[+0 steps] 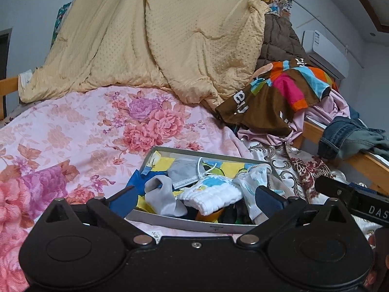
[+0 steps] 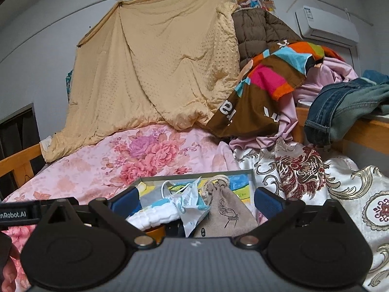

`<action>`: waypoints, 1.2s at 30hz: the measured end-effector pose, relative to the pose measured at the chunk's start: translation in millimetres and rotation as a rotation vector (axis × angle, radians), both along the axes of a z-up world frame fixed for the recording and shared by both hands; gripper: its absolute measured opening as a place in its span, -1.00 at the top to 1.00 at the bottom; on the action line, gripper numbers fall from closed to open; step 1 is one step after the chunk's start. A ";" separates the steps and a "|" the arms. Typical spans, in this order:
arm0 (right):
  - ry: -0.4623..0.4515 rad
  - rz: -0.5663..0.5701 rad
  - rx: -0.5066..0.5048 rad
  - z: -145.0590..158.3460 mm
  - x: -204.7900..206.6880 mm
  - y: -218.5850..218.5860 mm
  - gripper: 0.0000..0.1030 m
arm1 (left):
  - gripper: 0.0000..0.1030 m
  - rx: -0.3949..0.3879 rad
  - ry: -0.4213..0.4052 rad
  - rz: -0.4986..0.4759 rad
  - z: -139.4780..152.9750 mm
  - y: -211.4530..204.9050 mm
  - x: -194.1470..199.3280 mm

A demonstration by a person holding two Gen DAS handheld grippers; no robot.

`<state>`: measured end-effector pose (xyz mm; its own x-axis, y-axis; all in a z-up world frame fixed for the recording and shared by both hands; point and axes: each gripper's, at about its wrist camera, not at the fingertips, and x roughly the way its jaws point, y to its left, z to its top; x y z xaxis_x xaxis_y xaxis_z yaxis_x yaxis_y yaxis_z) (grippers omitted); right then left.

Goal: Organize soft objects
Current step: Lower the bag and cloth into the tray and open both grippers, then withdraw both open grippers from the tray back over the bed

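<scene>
A shallow grey metal tin (image 1: pixel 180 221) lies on the floral bedspread and holds soft items: a grey sock (image 1: pixel 163 198), a grey face mask (image 1: pixel 186 174), a white quilted cloth (image 1: pixel 214 193) and a patterned mask (image 1: pixel 252 185). My left gripper (image 1: pixel 195 200) is open, its blue pads either side of the tin's near part, holding nothing. In the right wrist view the same tin (image 2: pixel 251 175) also holds a beige drawstring pouch (image 2: pixel 226 209). My right gripper (image 2: pixel 197 202) is open above the tin, with the pouch and white cloth (image 2: pixel 153 216) between its pads, untouched.
A pink floral bedspread (image 1: pixel 73 141) covers the bed. A beige quilt (image 1: pixel 158 36) hangs behind. A pile of clothes (image 1: pixel 287 90) with a colourful striped garment lies at the right, with jeans (image 2: pixel 340 104) over a wooden rail. An ornate cream cloth (image 2: pixel 316 175) lies right of the tin.
</scene>
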<state>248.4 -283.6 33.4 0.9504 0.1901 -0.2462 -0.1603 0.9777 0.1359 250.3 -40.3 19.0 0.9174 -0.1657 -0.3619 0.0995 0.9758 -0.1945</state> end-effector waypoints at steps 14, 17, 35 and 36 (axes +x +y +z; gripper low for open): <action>-0.011 -0.019 0.023 2.0 -33.0 6.5 -0.99 | -0.98 0.059 -0.019 -0.006 5.5 6.0 -33.3; -0.011 -0.022 0.029 1.7 -36.3 6.3 -0.99 | -0.98 0.059 -0.021 -0.005 6.0 7.0 -36.4; 0.012 -0.021 0.018 -5.3 -56.1 17.0 -0.99 | -0.98 0.060 -0.015 0.023 -4.1 20.9 -57.5; 0.014 -0.020 0.017 -5.8 -56.9 16.6 -0.99 | -0.98 0.060 -0.014 0.025 -5.1 22.1 -58.9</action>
<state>191.5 -267.0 27.6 0.9507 0.1750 -0.2560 -0.1384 0.9782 0.1549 191.4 -18.2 13.9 0.9259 -0.1213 -0.3579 0.0773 0.9879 -0.1347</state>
